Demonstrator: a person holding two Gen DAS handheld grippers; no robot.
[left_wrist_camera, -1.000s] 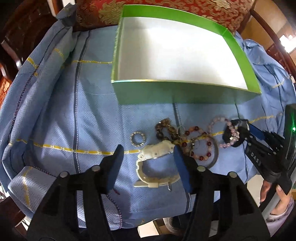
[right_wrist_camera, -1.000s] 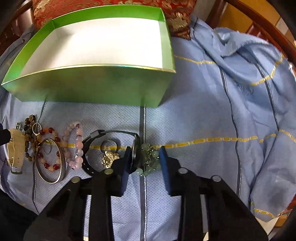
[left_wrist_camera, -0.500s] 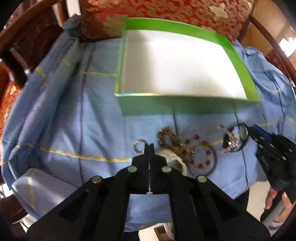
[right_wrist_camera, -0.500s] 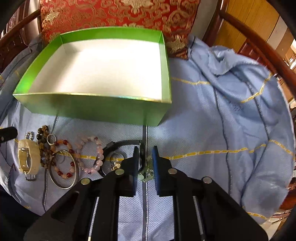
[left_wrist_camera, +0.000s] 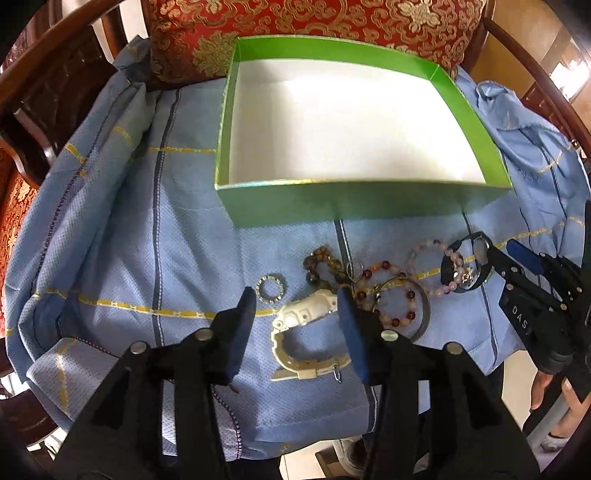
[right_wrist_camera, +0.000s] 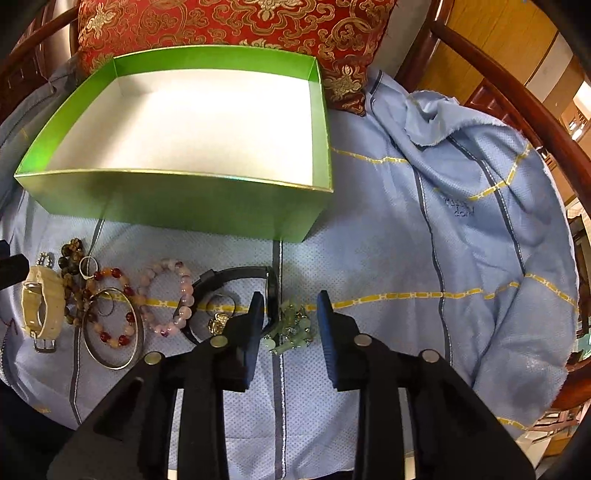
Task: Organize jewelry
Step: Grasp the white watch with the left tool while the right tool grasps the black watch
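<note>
An empty green box [left_wrist_camera: 362, 206] [right_wrist_camera: 184, 206] with a white inside stands on the blue cloth. Jewelry lies in a row in front of it. My left gripper [left_wrist_camera: 297, 306] is open above a cream watch [left_wrist_camera: 306, 317] [right_wrist_camera: 38, 306]. Left of the watch lies a small sparkly ring [left_wrist_camera: 271, 288]. My right gripper [right_wrist_camera: 290, 306] is open above a pale green bead piece [right_wrist_camera: 291, 328], beside a black bangle [right_wrist_camera: 236, 280] [left_wrist_camera: 476, 280]. Between them lie a pink bead bracelet [right_wrist_camera: 166, 295], a red bead bracelet [right_wrist_camera: 110, 310], a silver bangle [right_wrist_camera: 110, 358] and brown beads [right_wrist_camera: 72, 251].
A red and gold cushion [right_wrist_camera: 236, 26] lies behind the box. Dark wooden chair arms [right_wrist_camera: 517, 92] curve around the seat. The blue cloth [right_wrist_camera: 461, 221] is rumpled at the right. The right gripper's body and a hand [left_wrist_camera: 546, 384] show at the right of the left wrist view.
Both grippers were shut half a second ago and are open now. Both have come lower and closer to the jewelry. No piece has moved.
</note>
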